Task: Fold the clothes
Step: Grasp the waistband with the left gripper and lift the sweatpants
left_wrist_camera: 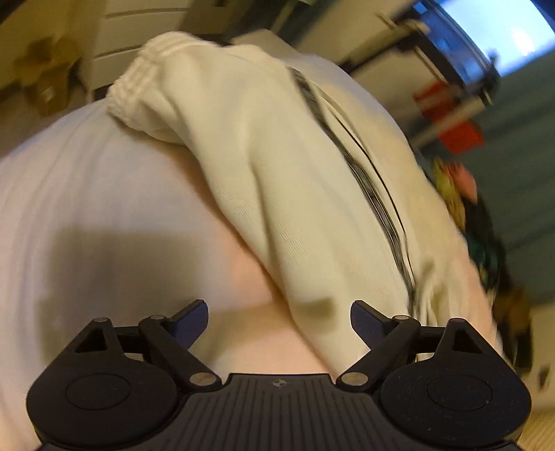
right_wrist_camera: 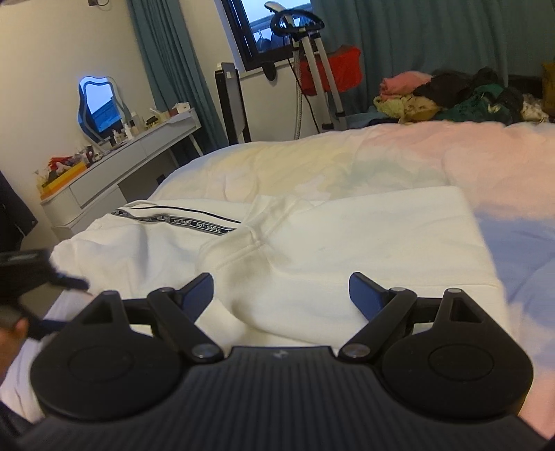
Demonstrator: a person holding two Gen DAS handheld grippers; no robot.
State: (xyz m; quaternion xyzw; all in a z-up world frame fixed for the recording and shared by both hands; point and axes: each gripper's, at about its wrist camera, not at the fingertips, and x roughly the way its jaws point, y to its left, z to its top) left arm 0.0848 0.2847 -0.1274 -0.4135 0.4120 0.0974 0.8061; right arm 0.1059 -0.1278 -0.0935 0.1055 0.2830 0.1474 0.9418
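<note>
From the left wrist, the left gripper (left_wrist_camera: 279, 321) spreads its jaws wide, grasping nothing, just near a blurred cream-white knit garment with a black side stripe (left_wrist_camera: 277, 173) draped over the pale quilted bed (left_wrist_camera: 86, 208). From the right wrist, the right gripper (right_wrist_camera: 281, 293) is likewise released and empty, hovering over the soft, half-folded garment (right_wrist_camera: 295, 249), whose ribbed fold lies between its fingers, while a heap of mixed-colour clothes (right_wrist_camera: 461, 97) sits at the far right.

White garment (right_wrist_camera: 312, 236) with black lettered stripe (right_wrist_camera: 180, 220); pale pink bedding (right_wrist_camera: 485, 166); teal curtains (right_wrist_camera: 433, 34).

Dim, warm indoor light with cool daylight from the window (right_wrist_camera: 274, 27). The left wrist view is motion-blurred and tilted; fisheye bending curves both frames' edges
</note>
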